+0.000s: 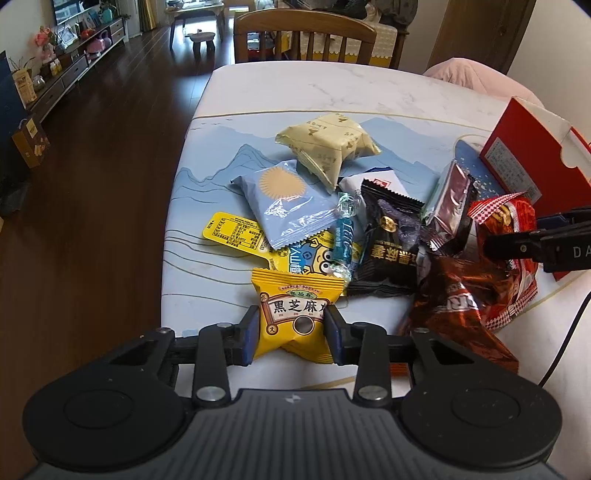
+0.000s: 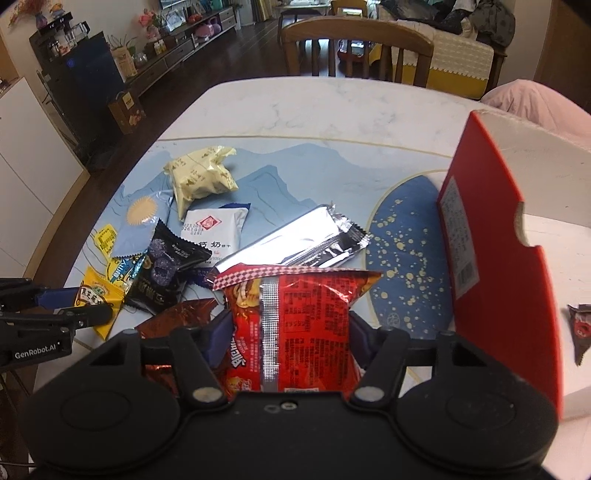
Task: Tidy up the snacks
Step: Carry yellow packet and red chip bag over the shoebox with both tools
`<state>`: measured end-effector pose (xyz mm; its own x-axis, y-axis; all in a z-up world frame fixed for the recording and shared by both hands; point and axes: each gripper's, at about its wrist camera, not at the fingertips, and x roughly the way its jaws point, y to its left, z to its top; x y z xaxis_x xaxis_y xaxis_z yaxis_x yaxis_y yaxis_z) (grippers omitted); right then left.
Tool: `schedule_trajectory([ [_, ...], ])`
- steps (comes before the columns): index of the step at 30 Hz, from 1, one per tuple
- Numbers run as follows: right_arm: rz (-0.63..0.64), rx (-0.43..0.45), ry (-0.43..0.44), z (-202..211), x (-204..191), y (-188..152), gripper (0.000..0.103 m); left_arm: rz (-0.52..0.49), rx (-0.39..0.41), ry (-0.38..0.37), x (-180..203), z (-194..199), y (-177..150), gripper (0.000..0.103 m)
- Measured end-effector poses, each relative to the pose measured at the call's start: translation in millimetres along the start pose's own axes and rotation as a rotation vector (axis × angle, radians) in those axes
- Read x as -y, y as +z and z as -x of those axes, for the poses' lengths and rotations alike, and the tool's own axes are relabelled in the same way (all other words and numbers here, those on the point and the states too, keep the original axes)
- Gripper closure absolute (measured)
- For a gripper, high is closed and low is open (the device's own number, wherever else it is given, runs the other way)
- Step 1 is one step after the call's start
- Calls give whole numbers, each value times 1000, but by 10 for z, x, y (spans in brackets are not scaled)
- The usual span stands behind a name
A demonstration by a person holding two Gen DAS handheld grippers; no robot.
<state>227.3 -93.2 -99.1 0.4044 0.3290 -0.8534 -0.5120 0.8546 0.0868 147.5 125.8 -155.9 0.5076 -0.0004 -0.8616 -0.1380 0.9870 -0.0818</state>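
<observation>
A heap of snack packets lies on a blue placemat (image 1: 207, 177). My left gripper (image 1: 291, 325) is shut on a yellow sesame packet (image 1: 295, 295) at the near edge of the heap, its blue pads (image 1: 248, 332) pinching the packet's sides. My right gripper (image 2: 291, 328) is shut on a red crisp bag (image 2: 295, 295), with both pads against its crumpled sides. The same red bag (image 1: 509, 221) shows at the right of the left wrist view. A brown foil bag (image 1: 454, 306) lies beneath it. A red box (image 2: 480, 221) stands open at the right.
The heap also holds a cream packet (image 1: 328, 144), a pale blue sun packet (image 1: 288, 199), a black packet (image 1: 388, 243), a silver bar (image 2: 295, 243), a white packet (image 2: 214, 229) and a teal candy (image 1: 341, 240). A small dark packet (image 2: 581, 325) lies past the box wall. A wooden chair (image 1: 303, 33) stands behind the table.
</observation>
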Motion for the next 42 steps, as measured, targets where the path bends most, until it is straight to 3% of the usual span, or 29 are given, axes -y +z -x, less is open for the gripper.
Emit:
schedule_trajectory([
  [20,-90,115,18,894,104,-355,40,53,27,-53,52,487,-135,69],
  [31,-90,178,29,1422,212,-374,40,2,93,-99,456,990,24,69],
  [42,-91,217,5,1723,769,-230,40,-32,118,-127,1071,1206,307,69],
])
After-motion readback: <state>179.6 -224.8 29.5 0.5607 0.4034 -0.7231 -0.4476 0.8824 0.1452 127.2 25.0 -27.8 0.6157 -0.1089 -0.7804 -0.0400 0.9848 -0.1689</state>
